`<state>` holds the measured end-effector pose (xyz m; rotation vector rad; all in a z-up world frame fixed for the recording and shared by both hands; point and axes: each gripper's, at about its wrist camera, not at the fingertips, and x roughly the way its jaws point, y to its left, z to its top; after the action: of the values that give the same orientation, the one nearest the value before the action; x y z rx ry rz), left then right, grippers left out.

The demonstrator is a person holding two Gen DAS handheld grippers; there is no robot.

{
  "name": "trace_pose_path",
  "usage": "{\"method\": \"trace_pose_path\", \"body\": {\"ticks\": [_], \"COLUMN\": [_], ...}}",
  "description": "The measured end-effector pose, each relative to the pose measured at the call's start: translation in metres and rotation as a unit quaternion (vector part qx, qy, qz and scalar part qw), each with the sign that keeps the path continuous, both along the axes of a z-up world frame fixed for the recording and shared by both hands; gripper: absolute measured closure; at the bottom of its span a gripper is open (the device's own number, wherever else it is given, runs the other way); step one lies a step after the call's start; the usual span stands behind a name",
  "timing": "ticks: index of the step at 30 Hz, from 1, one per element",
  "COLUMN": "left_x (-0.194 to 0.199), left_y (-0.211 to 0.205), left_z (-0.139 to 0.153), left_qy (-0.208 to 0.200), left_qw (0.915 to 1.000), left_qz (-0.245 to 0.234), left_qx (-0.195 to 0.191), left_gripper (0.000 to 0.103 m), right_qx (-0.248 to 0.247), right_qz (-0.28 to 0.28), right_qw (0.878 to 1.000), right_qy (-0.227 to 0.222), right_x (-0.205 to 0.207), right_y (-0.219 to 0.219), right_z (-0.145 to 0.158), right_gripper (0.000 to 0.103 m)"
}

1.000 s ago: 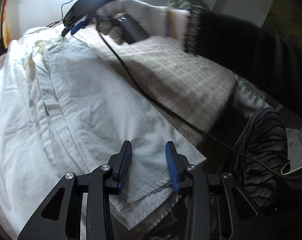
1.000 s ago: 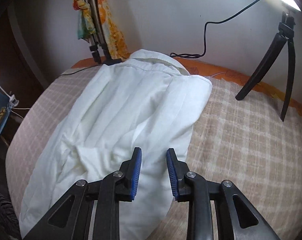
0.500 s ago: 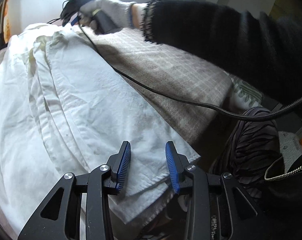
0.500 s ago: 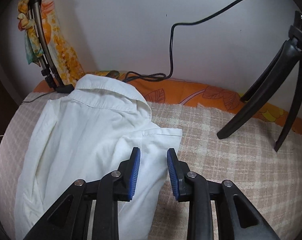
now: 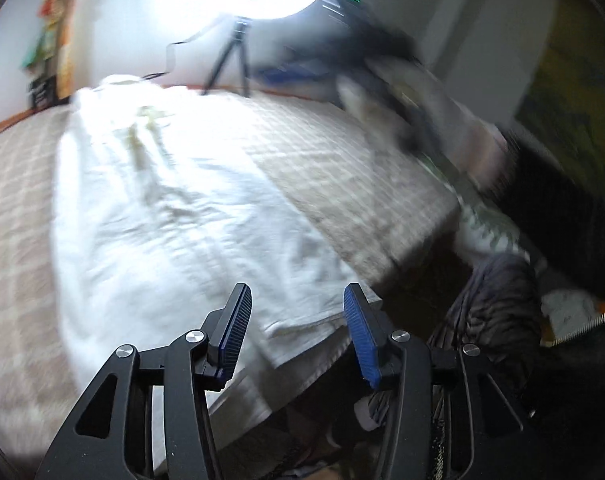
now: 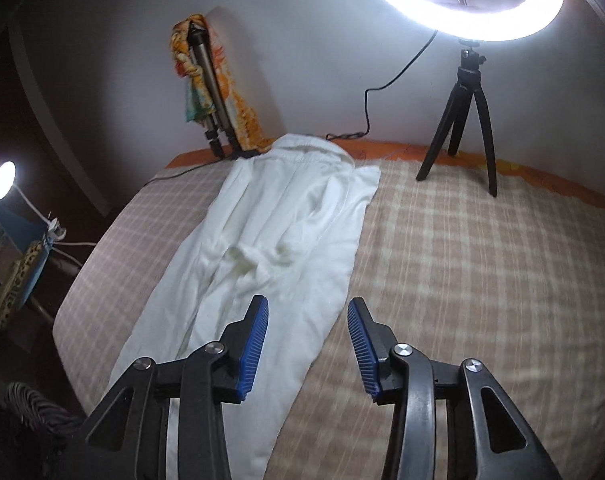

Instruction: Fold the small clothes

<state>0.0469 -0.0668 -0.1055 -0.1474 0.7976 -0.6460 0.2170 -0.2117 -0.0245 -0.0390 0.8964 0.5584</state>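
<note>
A white collared shirt (image 6: 286,240) lies folded lengthwise into a long strip on the checked bedspread (image 6: 482,272), collar at the far end near the wall. The left wrist view shows the same shirt (image 5: 174,220), blurred, with its hem at the bed's near edge. My left gripper (image 5: 296,322) hovers above that hem, its jaws opening with nothing between them. My right gripper (image 6: 307,340) hangs above the shirt's lower right edge, jaws opening and empty too. In the left wrist view the right hand is a dark blur (image 5: 402,92) at the upper right.
A lit ring light on a small black tripod (image 6: 468,116) stands on the bed by the wall. A folded tripod with a patterned cloth (image 6: 206,96) leans at the wall beyond the collar. A small lamp (image 6: 4,180) glows at left. Dark striped fabric (image 5: 498,304) lies beside the bed.
Both grippers have pulled back and up from the shirt and their jaws stand wider. The right hand has left the collar end and moved toward the near side of the bed.
</note>
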Motion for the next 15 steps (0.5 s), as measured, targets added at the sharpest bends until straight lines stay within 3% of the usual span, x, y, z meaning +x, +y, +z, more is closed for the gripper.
{"method": "trace_pose_path", "body": {"ticks": [5, 10, 15], "left_x": [-0.018, -0.024, -0.022], "left_y": [0.059, 0.110, 0.121], "left_z": [0.000, -0.024, -0.050], "left_qy": [0.020, 0.076, 0.137], "left_qw": [0.9954, 0.9799, 0.9686], "left_qz": [0.088, 0.175, 0.187], "left_qx": [-0.032, -0.058, -0.089], "left_gripper": [0.051, 0.051, 0.051], "right_qx": [0.030, 0.063, 0.103], "right_qz": [0.018, 0.019, -0.003], "right_qw": [0.998, 0.991, 0.977], "right_qy": [0.056, 0.120, 0.187], "right_x": [-0.093, -0.151, -0.173], "right_y": [-0.016, -0.030, -0.043], "right_z": [-0.032, -0.074, -0.105], "right_gripper": [0.059, 0.058, 0.058]}}
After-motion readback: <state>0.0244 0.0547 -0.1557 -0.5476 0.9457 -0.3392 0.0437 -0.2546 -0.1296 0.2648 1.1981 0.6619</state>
